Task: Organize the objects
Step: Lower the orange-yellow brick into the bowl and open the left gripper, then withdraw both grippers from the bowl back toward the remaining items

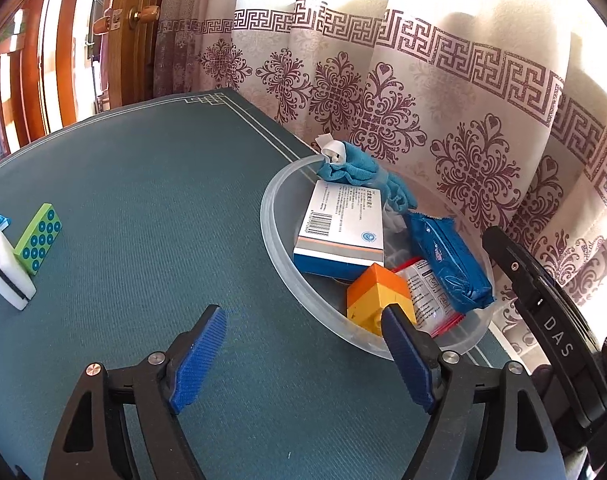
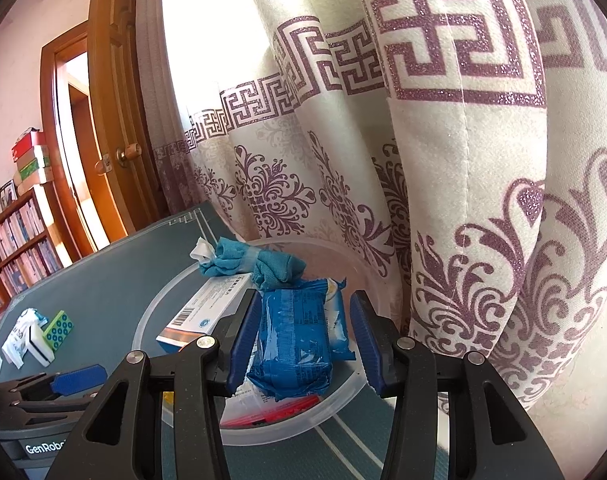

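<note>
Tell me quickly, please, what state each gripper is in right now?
Left gripper: open, holding nothing, over the table beside the bowl.
Right gripper: open around the blue packet, not clamping it.

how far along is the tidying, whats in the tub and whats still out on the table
Done: the clear plastic tub holds a white and blue carton, a rolled teal cloth, an orange block and a blue foil packet. In hand: nothing gripped; the right gripper stands open around that packet, the left gripper is open and empty. Left: the green dotted tile and white sponge block on the table.
</note>
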### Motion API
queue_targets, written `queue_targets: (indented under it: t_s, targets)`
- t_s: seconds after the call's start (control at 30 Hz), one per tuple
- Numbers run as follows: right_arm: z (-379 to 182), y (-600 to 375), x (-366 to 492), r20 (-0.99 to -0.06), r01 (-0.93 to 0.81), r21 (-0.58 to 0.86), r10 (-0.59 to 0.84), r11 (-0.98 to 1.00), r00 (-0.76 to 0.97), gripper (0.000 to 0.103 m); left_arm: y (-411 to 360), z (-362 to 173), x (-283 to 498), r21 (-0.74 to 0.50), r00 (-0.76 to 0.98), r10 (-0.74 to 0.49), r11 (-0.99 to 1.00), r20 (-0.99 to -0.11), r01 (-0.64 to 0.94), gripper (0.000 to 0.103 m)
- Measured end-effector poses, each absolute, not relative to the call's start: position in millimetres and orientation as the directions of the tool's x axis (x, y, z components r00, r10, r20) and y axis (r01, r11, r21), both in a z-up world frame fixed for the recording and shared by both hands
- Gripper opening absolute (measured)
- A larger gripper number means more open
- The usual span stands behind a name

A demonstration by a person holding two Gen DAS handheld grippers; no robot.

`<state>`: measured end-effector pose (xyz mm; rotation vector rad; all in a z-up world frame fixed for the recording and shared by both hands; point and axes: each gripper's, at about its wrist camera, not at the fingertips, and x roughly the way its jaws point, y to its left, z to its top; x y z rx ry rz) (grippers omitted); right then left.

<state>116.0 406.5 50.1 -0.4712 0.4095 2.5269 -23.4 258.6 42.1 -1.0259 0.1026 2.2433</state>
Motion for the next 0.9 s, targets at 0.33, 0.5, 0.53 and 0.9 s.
queue_targets:
  t_s: [0.33, 0.5, 0.53, 0.9]
  targets:
    - [53, 398, 111, -0.396, -0.532, 0.149, 0.443, -0.834, -0.805, 0.054, 240, 52, -22, -0.168, -0.527, 0.506, -0.811, -0.683, -0.561, 0.093]
    - [54, 391, 105, -0.404, -0.502, 0.119, 0.42, -0.856, -0.812, 0.06, 223, 55, -24, -0.162, -0.558, 0.48, -0.837, -0.677, -0.523, 0.096]
    - [54, 389, 103, -0.407, -0.497, 0.111, 0.417, -0.86, -0.813, 0.061, 219, 55, -25, -0.163, -0.564, 0.475, -0.842, -0.675, -0.515, 0.097]
    - [53, 349, 99, -0.43, -0.415, 0.078, 0.345, -0.907, -0.834, 0.061, 172, 60, -29, -0.143, -0.635, 0.403, -0.896, -0.659, -0.421, 0.099]
